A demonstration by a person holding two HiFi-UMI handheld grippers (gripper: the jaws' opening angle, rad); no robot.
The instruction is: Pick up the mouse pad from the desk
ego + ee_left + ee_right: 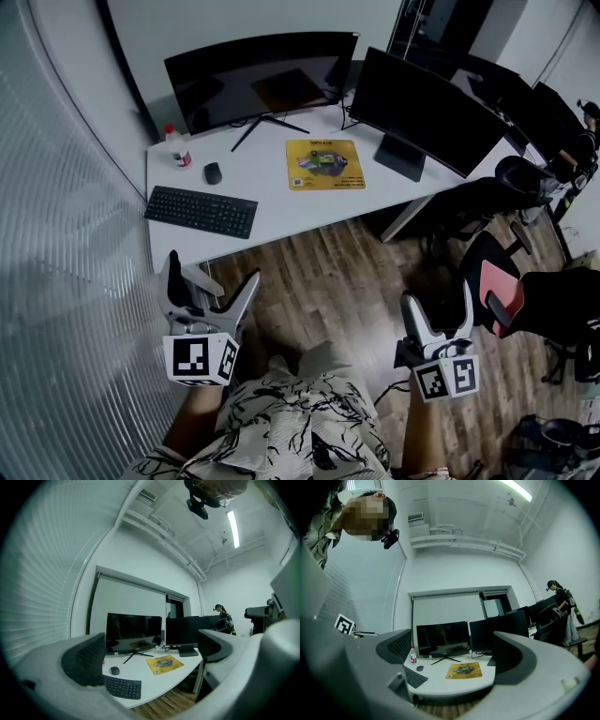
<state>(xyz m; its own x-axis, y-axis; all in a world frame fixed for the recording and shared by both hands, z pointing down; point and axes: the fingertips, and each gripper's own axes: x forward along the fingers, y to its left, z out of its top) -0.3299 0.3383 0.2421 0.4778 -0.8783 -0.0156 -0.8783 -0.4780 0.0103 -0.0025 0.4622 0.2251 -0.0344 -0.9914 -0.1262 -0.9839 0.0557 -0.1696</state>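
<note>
Yellow mouse pad (324,164) is lying flat on the white desk (281,211), between the stand of the curved monitor (262,80) and the base of the second monitor (427,108), with neither gripper touching it. Black keyboard (201,211) is sitting at the desk's near left corner. A dark mouse (213,172) is resting just behind it, and a small red-capped bottle (178,148) is standing near the mouse, by the left edge.

Left gripper (213,272) is hovering over the wooden floor (328,272), just short of the desk's near edge. Its jaws are standing wide apart and gripping nothing; in the left gripper view the pad is showing far off through the gap between them.

Right gripper (438,309) is hanging over the floor, well apart from the desk. Its jaws are likewise spread wide and empty, framing the distant pad.

Dark office chairs (497,281) are standing to the right of the desk.
</note>
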